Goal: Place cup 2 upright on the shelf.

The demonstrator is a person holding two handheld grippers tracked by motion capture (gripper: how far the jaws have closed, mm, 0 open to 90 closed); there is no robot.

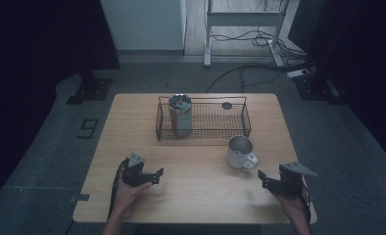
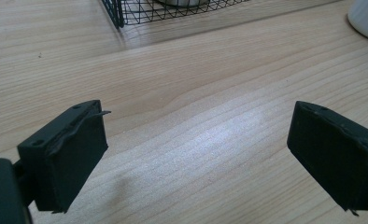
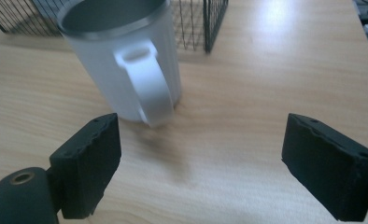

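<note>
A white mug (image 1: 240, 152) with a steel inside stands upright on the wooden table (image 1: 191, 196), just in front of a black wire basket (image 1: 240, 125). Its handle (image 3: 149, 88) points toward my right gripper (image 1: 273, 181), which is open and empty a short way in front of it. In the right gripper view the mug (image 3: 121, 56) stands beyond the wide-apart jaws of that gripper (image 3: 201, 158). My left gripper (image 1: 149, 175) hovers low over the table's front left, open and empty. In the left gripper view its jaws (image 2: 196, 149) frame bare wood.
A tall metal can (image 1: 180, 115) stands in the basket's left end, and a small dark round thing (image 1: 227, 105) lies at its back right. The basket's corner (image 2: 121, 14) and the mug's edge (image 2: 366, 18) show in the left gripper view. Cables (image 1: 250, 68) lie on the floor behind.
</note>
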